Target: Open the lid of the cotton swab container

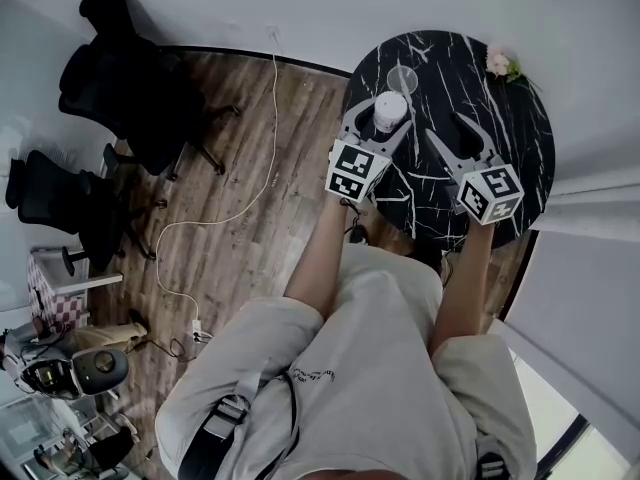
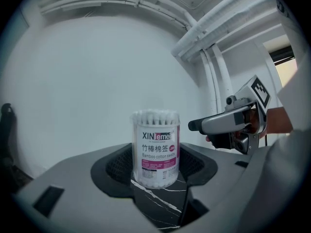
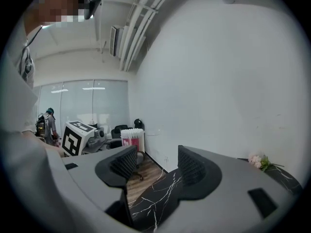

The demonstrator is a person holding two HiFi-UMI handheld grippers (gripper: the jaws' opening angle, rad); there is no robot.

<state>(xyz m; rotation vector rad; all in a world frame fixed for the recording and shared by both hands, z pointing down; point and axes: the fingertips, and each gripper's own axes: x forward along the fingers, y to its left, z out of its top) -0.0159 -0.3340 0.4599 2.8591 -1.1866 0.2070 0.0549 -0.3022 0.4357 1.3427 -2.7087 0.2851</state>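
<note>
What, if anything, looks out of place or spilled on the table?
Nothing stands out. The clear plastic cotton swab container with the pink label stands upright on the round black marble table, held in the left claw; no swabs spilled. A clear round piece, possibly its lid, lies flat beyond it.

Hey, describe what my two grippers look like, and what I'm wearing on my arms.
The left gripper and the right gripper match: each has a grey body that splits into two tapering prongs. Each carries a white marker cube printed with black square patterns. The inner pads are black and ribbed. You wear a pale short-sleeved shirt, so nothing covers your forearms.
</note>
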